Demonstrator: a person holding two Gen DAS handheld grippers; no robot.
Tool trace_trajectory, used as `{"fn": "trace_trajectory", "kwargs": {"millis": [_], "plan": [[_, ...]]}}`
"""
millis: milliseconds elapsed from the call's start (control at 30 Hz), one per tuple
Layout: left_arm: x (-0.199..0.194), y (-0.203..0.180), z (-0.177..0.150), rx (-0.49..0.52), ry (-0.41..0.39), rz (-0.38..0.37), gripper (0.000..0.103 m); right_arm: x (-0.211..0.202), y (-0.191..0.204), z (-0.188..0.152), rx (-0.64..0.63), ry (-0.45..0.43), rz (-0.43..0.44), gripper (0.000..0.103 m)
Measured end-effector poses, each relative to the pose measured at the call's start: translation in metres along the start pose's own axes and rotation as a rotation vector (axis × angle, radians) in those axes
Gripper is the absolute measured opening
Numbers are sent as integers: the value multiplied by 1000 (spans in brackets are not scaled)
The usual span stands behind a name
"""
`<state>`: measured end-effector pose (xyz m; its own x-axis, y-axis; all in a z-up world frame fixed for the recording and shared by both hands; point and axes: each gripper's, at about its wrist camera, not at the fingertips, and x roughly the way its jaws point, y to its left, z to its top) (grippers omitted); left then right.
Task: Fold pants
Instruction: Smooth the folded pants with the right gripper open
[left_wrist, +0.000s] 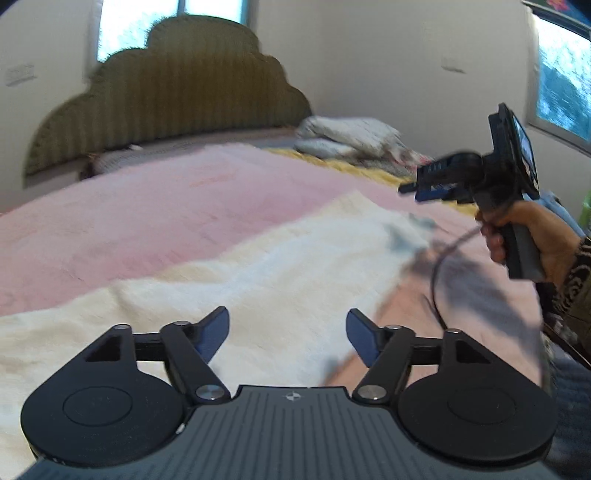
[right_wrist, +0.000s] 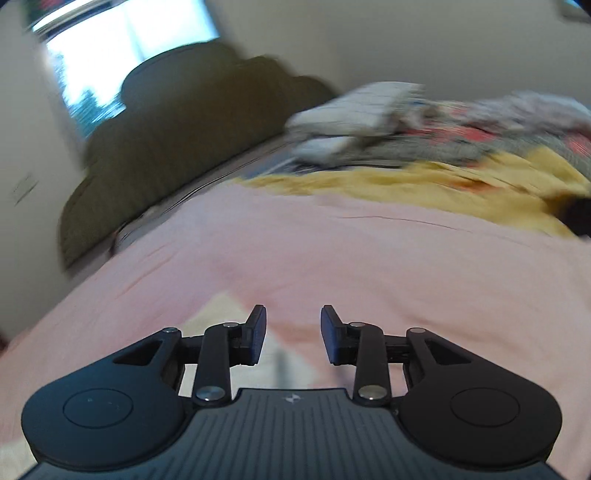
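Note:
Cream-white pants (left_wrist: 236, 280) lie spread flat on a pink bedspread (left_wrist: 147, 221), running from the near left toward the far right. My left gripper (left_wrist: 288, 332) is open and empty, hovering just above the near part of the pants. My right gripper (left_wrist: 410, 190) shows in the left wrist view, held in a hand above the pants' far end. In the right wrist view my right gripper (right_wrist: 293, 328) is open and empty above the pink bedspread (right_wrist: 332, 251), with a corner of the pants (right_wrist: 218, 314) under its left finger.
A scalloped olive headboard (left_wrist: 173, 92) stands at the back. Folded white laundry (left_wrist: 347, 136) and a yellow cloth (right_wrist: 424, 184) with mixed clothes (right_wrist: 498, 125) are piled at the far right. A cable (left_wrist: 436, 273) hangs from the right gripper.

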<state>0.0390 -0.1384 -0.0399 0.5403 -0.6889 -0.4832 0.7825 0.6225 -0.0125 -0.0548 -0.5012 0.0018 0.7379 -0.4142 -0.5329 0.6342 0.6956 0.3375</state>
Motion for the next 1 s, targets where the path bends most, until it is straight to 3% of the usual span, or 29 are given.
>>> {"fn": "trace_trajectory", "kwargs": {"millis": [133, 200, 267, 400, 467, 567, 633, 700, 800, 867, 900, 1000], "plan": [[6, 18, -1, 1, 26, 156, 75, 49, 52, 0, -132, 208, 159, 33], [11, 30, -6, -30, 67, 187, 75, 76, 62, -2, -152, 278, 147, 33], [18, 41, -13, -69, 119, 191, 75, 102, 70, -3, -191, 303, 70, 31], [23, 47, -21, -96, 152, 200, 75, 118, 70, 5, -129, 292, 56, 32], [20, 47, -21, -79, 139, 205, 76, 105, 67, 7, -69, 269, 68, 32], [22, 43, -27, -65, 134, 213, 80, 75, 67, -1, -71, 243, 151, 34], [23, 40, -30, -53, 127, 218, 85, 60, 71, -14, -105, 260, 205, 55], [23, 38, -32, -43, 119, 230, 90, 57, 74, -29, -162, 288, 207, 68], [23, 39, -34, -54, 122, 244, 100, 60, 76, -43, -274, 247, 114, 68], [25, 44, -33, -83, 134, 237, 103, 51, 81, -43, -262, 206, 24, 69], [26, 47, -34, -98, 138, 230, 103, 44, 84, -44, -253, 182, 19, 69], [27, 47, -33, -101, 141, 229, 103, 19, 100, -61, -290, 162, 157, 75]]}}
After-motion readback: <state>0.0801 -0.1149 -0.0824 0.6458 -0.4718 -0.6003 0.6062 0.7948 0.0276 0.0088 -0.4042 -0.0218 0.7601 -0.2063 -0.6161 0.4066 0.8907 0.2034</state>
